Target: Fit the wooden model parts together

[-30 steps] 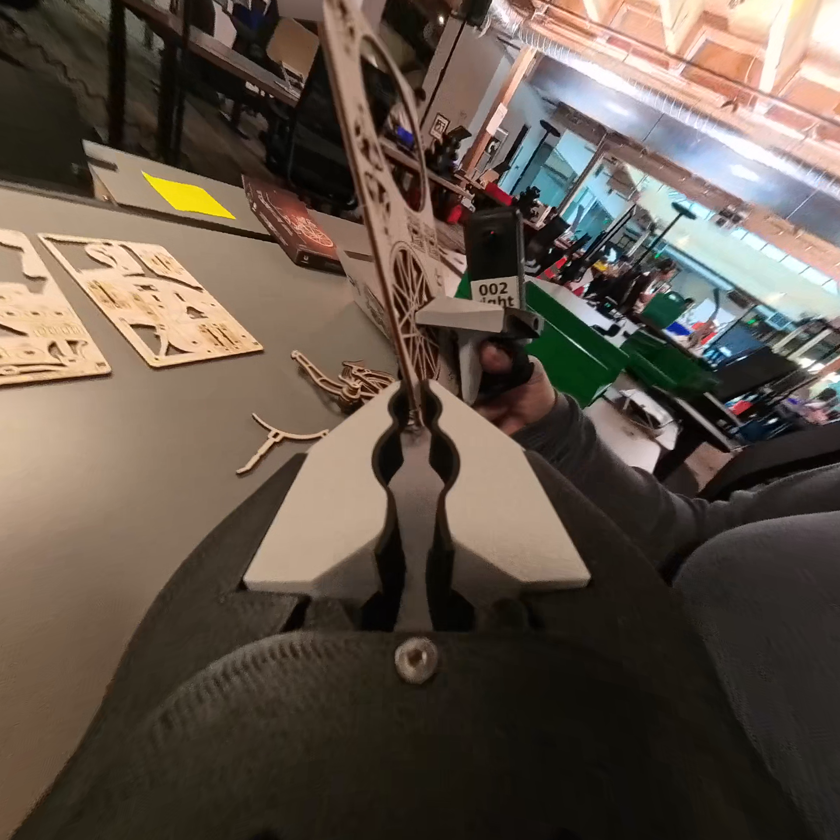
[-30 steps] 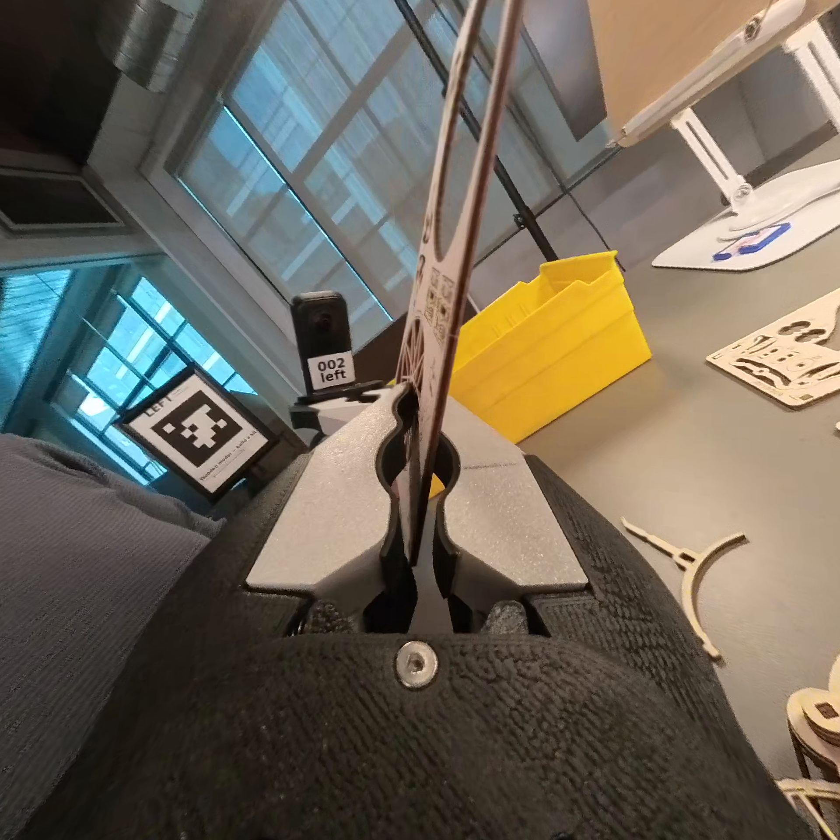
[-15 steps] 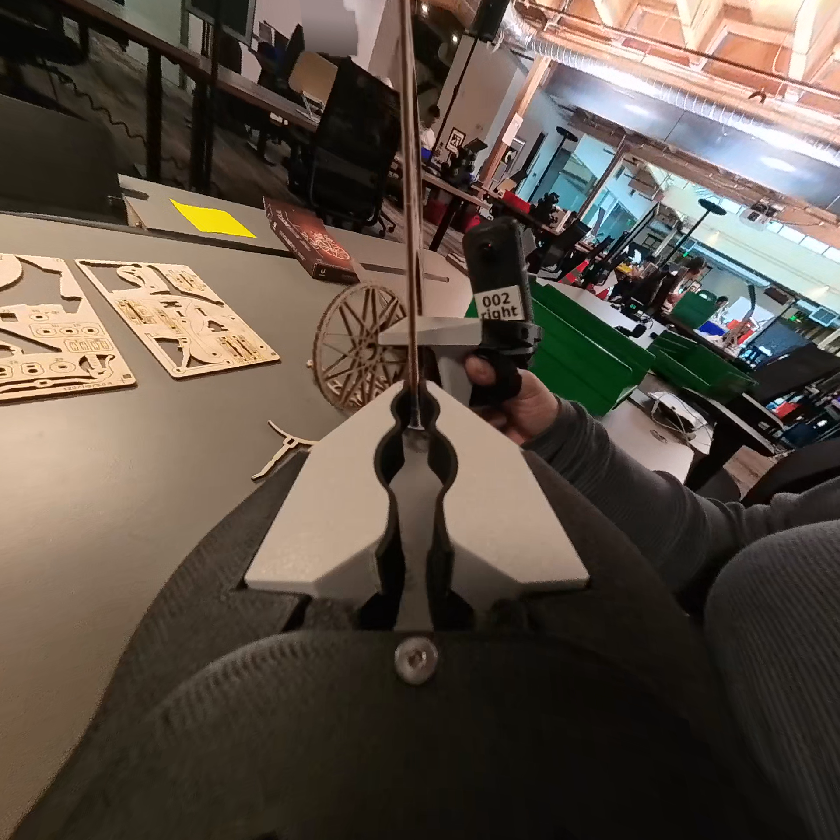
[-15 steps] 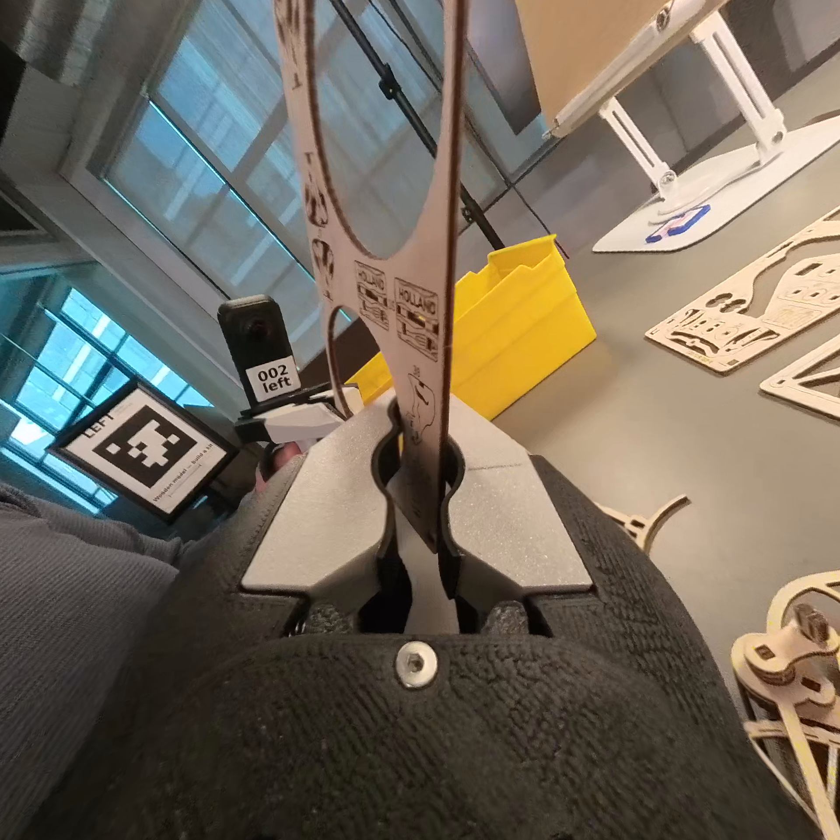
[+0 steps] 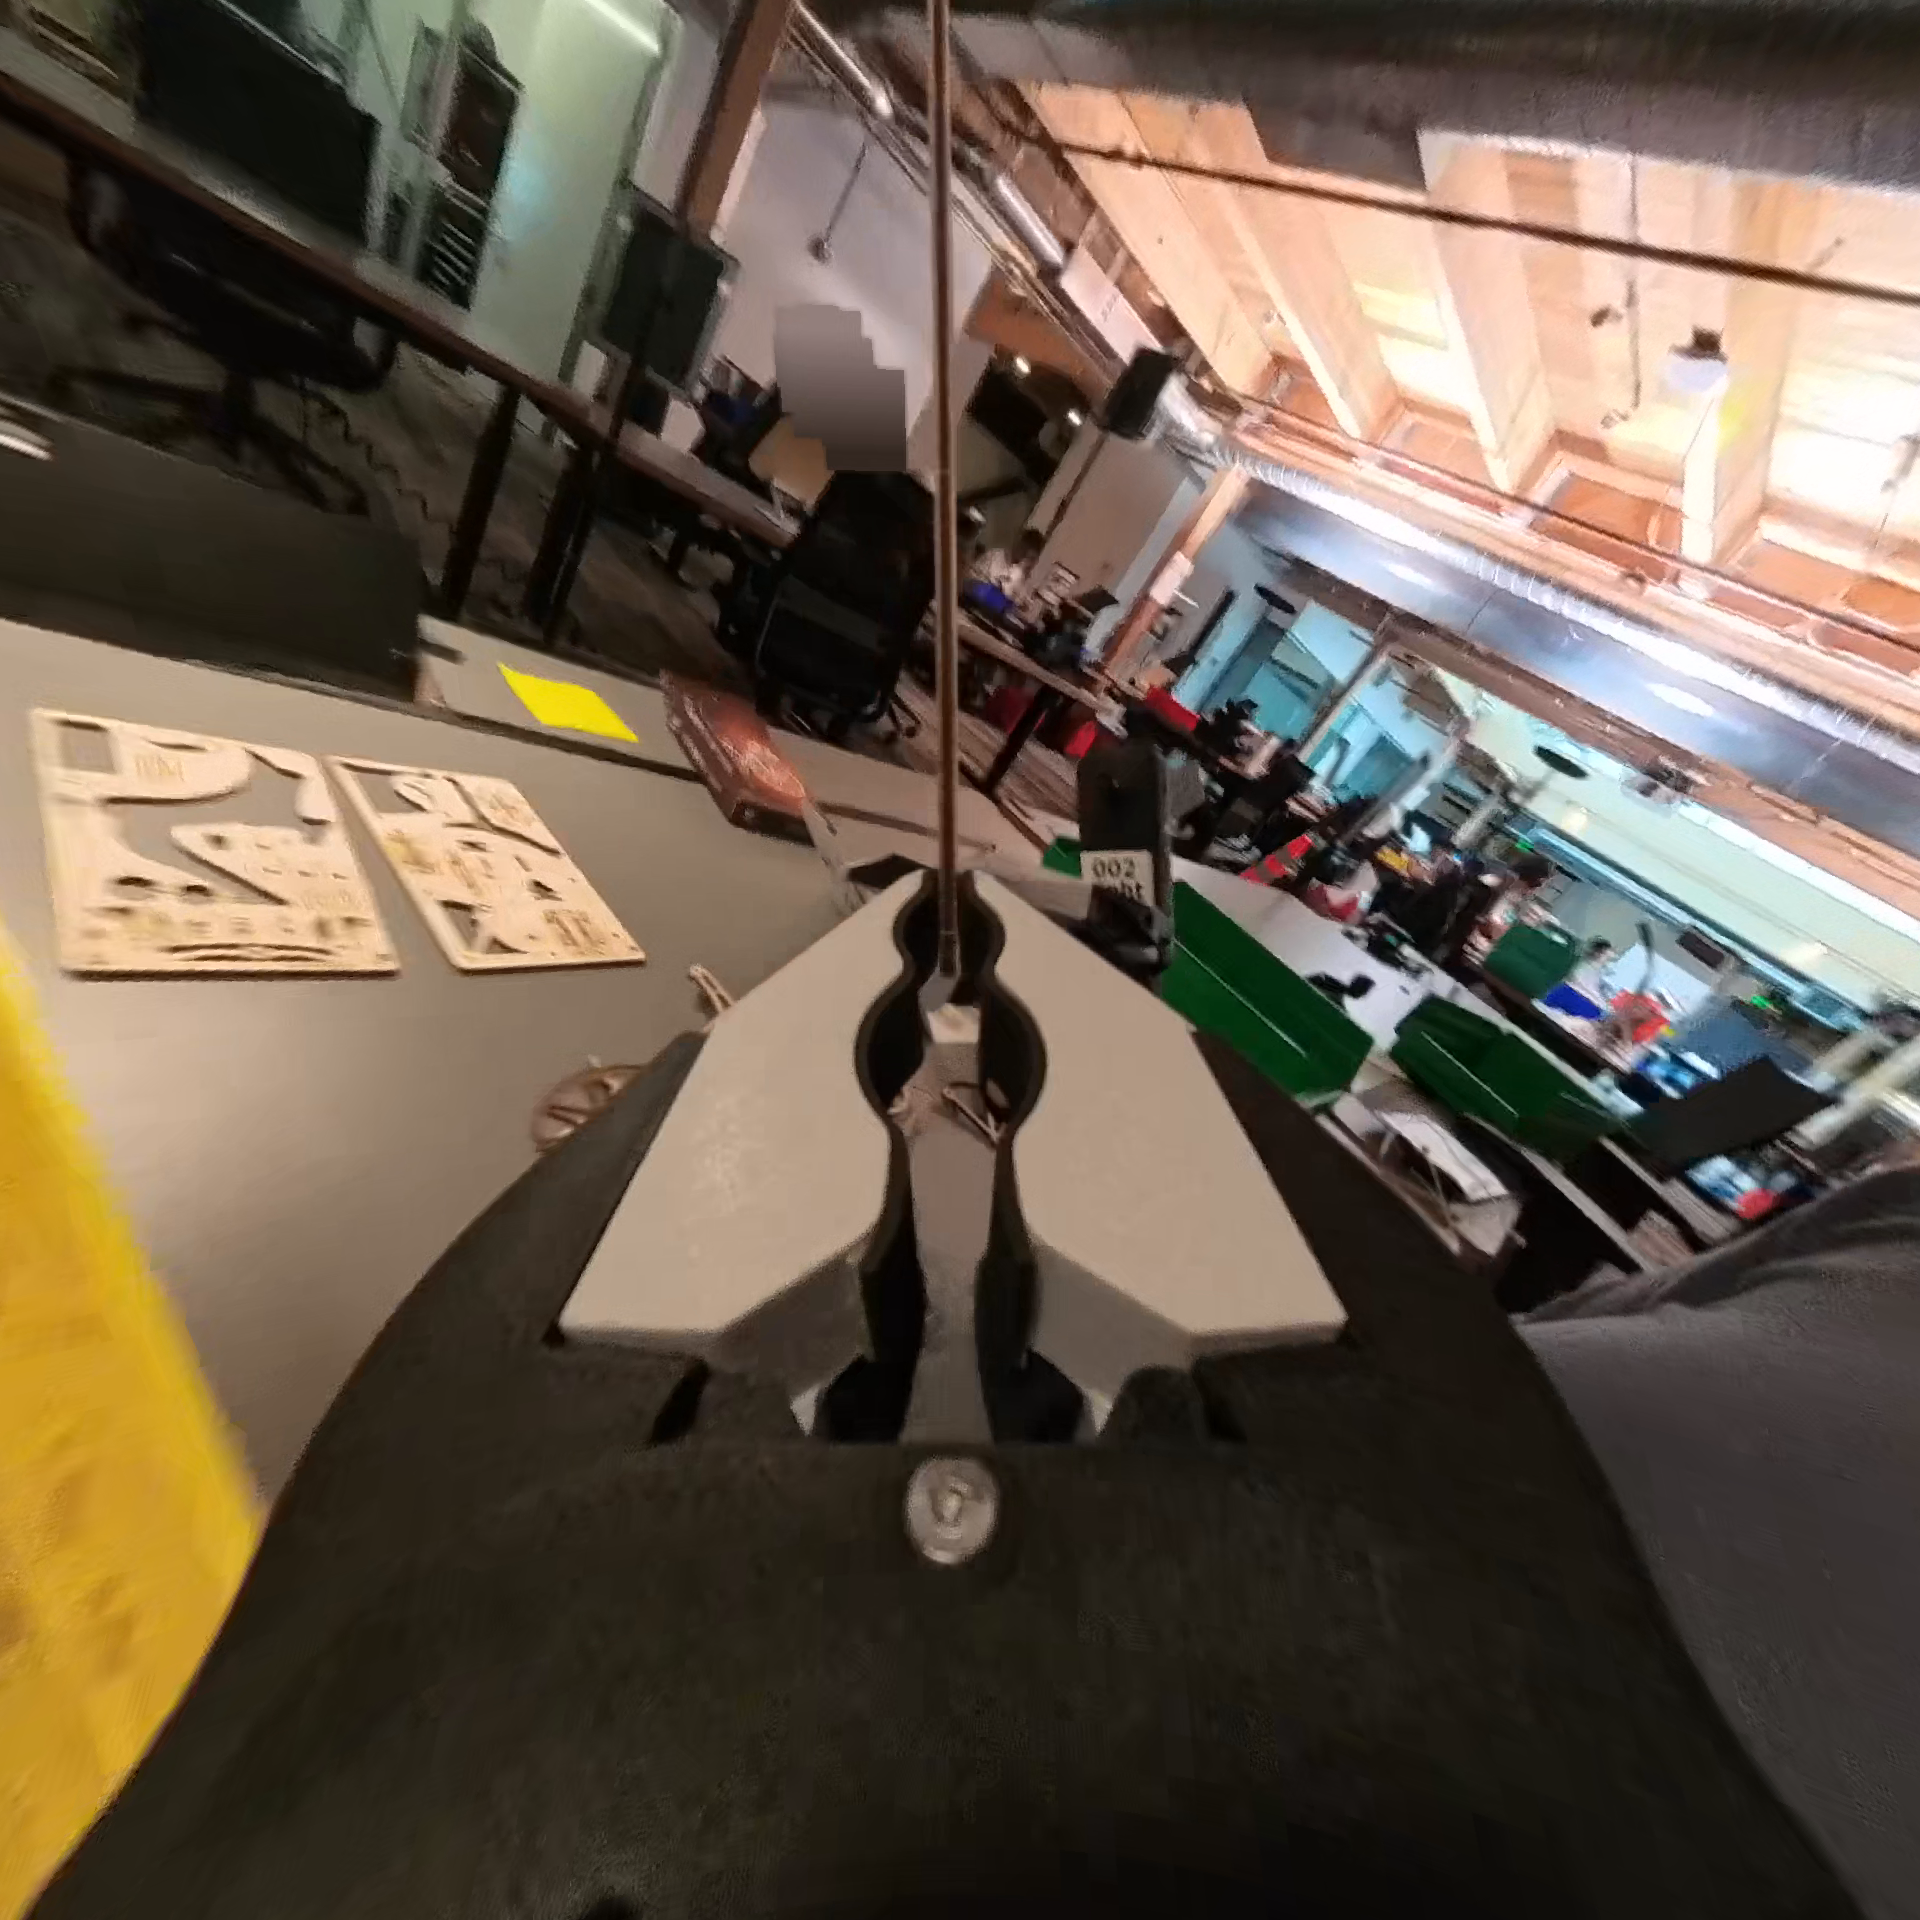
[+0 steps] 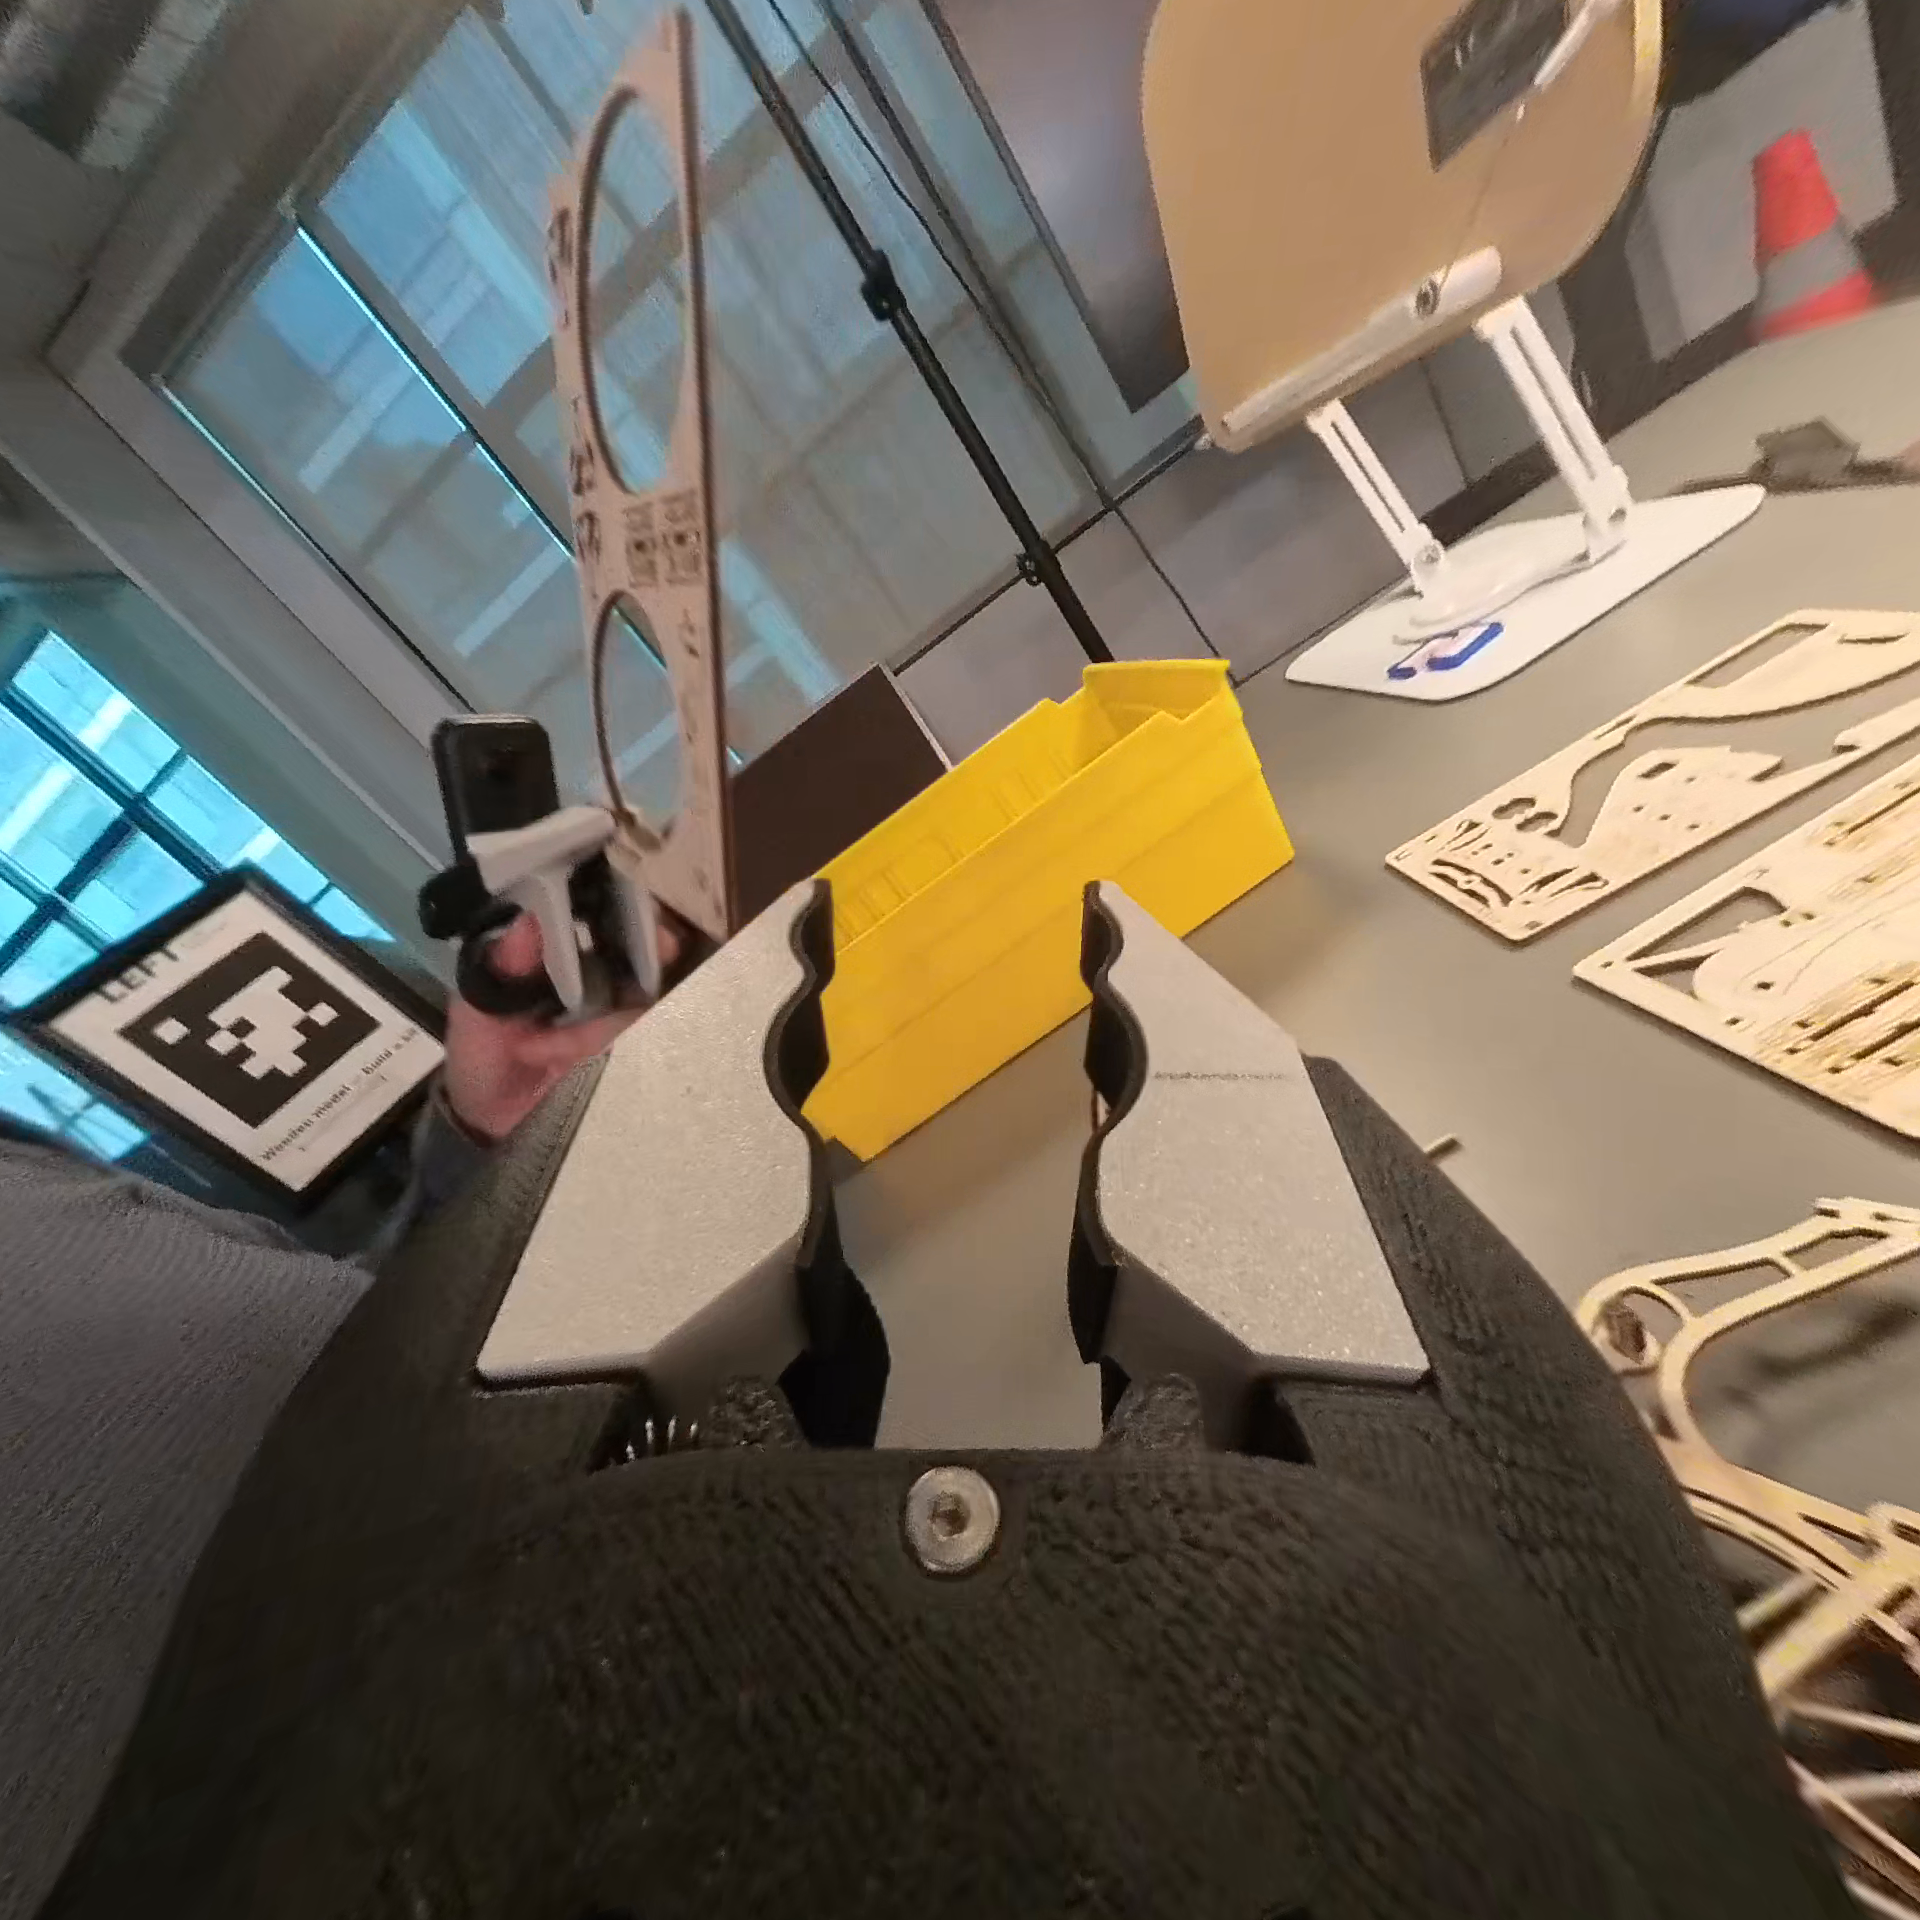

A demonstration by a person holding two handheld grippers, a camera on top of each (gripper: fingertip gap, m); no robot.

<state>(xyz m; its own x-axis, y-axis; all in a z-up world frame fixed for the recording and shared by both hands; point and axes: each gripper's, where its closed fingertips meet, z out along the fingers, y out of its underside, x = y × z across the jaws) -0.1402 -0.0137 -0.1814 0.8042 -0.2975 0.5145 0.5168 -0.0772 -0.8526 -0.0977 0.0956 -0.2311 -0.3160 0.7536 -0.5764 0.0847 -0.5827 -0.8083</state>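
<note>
My left gripper [image 5: 948, 888] is shut on the bottom edge of a thin wooden parts sheet [image 5: 943, 416]. The sheet stands upright and shows edge-on in the left wrist view. In the right wrist view the same sheet [image 6: 649, 540] shows its round cut-outs, held up by the left gripper [image 6: 597, 935] at far left. My right gripper [image 6: 956, 899] is open and empty above the grey table [image 6: 1455, 1039]. It also shows in the left wrist view [image 5: 1122, 873], beyond my fingers. Part of a wooden model [image 6: 1766, 1434] lies at the lower right.
Two flat wooden parts sheets [image 5: 208, 842] [image 5: 488, 873] lie on the table; they show in the right wrist view too [image 6: 1662, 769]. A yellow bin [image 6: 1049, 904] stands ahead of the right gripper. A white tablet stand [image 6: 1507, 582] is behind. A wooden wheel [image 5: 571, 1091] lies near my left finger. My hands' fingertips stand some 12 cm from each other.
My right gripper has let go of the wooden sheet, opened and pulled away from it. My left gripper alone holds the sheet and has swung left, near the yellow bin.
</note>
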